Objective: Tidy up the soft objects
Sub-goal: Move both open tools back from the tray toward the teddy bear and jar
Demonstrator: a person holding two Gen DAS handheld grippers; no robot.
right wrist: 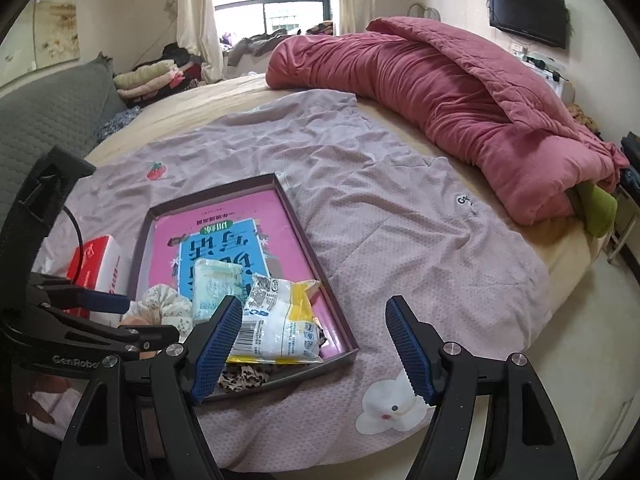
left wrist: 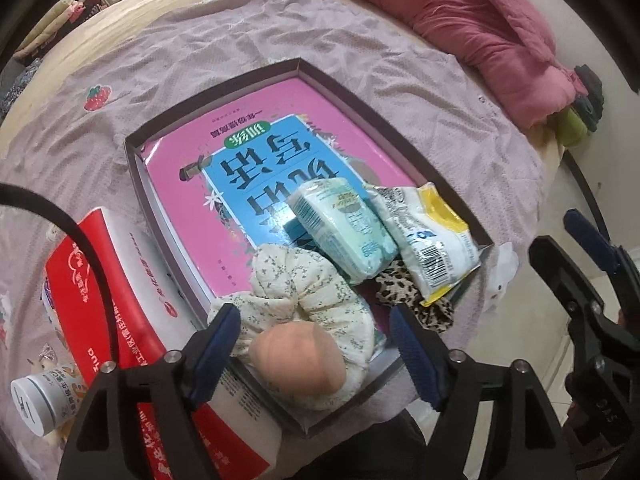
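Shallow tray (left wrist: 132, 148) on bed already holds 5 soft items – floral scrunchie (left wrist: 320, 300), peach ball (left wrist: 298, 360), 2 tissue packs, leopard scrunchie, clustered at 5 o'clock. Left gripper (left wrist: 314, 344) fingers wide around ball; right gripper (right wrist: 316, 344) wide, empty. Judged near complete.

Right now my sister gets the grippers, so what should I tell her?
Left gripper: open, empty, hovering over the peach ball at the tray's near end.
Right gripper: open, empty, above the bedsheet beside the tray.
In the tray: floral scrunchie, peach ball, tissue pack, white-and-yellow packet, leopard scrunchie.
The red box and small jar lie outside, left of it.
Done: five soft things are in.
Left: I can't tell if more belong.
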